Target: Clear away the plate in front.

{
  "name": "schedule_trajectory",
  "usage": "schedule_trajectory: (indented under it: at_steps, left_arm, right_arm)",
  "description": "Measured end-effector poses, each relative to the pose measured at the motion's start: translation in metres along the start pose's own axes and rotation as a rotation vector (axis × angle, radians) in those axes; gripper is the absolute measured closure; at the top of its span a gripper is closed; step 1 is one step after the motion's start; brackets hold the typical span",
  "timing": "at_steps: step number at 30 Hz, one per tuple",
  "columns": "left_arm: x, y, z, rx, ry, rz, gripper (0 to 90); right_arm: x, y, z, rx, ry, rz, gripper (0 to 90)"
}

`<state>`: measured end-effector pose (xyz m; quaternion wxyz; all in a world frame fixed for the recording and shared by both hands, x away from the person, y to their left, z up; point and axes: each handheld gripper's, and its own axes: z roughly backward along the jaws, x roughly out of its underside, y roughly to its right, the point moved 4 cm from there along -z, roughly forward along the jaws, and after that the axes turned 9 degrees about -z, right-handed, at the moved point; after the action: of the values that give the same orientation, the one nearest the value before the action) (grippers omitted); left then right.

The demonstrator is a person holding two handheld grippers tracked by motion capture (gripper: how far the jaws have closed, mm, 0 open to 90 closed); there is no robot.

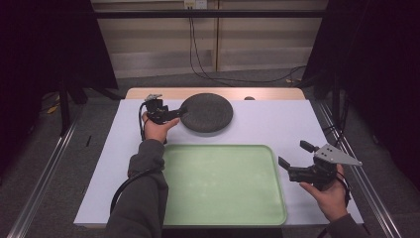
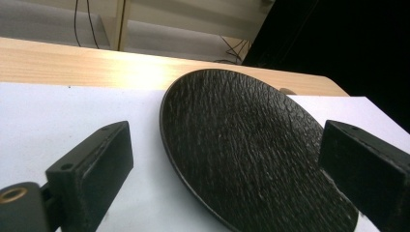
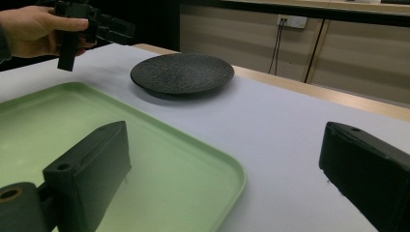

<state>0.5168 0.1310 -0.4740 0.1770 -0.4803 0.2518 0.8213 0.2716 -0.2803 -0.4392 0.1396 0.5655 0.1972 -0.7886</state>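
Observation:
A black round plate point(image 1: 207, 112) with a rough textured face rests on the white table at the back middle. My left gripper point(image 1: 181, 113) is at its left rim. In the left gripper view the plate point(image 2: 251, 145) lies between the wide-apart jaws of the left gripper point(image 2: 229, 152), which is open and touches nothing. An empty pale green tray point(image 1: 223, 183) lies at the front middle. My right gripper point(image 1: 293, 154) hovers open just off the tray's right edge. In the right gripper view, one jaw of the right gripper point(image 3: 225, 159) hangs over the tray point(image 3: 193, 159) and the other over bare table, with the plate point(image 3: 183, 72) farther off.
The white table top point(image 1: 277, 124) has a strip of bare wood point(image 1: 148, 93) along its back edge, with a small dark spot point(image 1: 249, 98) on it. Metal rails run along both sides of the table. Cables hang by the back wall.

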Motion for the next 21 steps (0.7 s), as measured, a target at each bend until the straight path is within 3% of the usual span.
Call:
schedule_trajectory:
  at_steps: [5, 7, 11, 14, 19, 21]
  left_arm:
    - [-0.001, -0.001, -0.007, -0.007, -0.015, 0.013, 3.2]
    - [-0.001, -0.001, -0.012, -0.001, -0.024, 0.045, 2.6]
    - [-0.001, -0.002, -0.017, -0.009, -0.02, 0.058, 2.6]
    - [-0.004, -0.002, -0.021, -0.004, 0.008, 0.114, 2.6]
    - [-0.004, -0.003, -0.029, -0.028, -0.004, 0.119, 2.6]
    - [-0.003, -0.003, -0.031, -0.013, 0.007, 0.171, 2.6]
  right_arm:
    - [0.0, 0.0, 0.0, 0.001, -0.002, 0.0, 3.8]
    - [0.0, 0.0, 0.0, -0.011, -0.005, 0.0, 3.9]
    - [0.0, 0.0, 0.0, -0.002, -0.002, -0.004, 3.9]
    - [0.0, 0.001, 0.0, 0.0, 0.0, -0.01, 3.9]
    - [-0.001, 0.001, 0.0, 0.001, 0.005, -0.013, 4.0]
    - [-0.001, 0.001, 0.0, -0.004, 0.003, -0.016, 4.0]
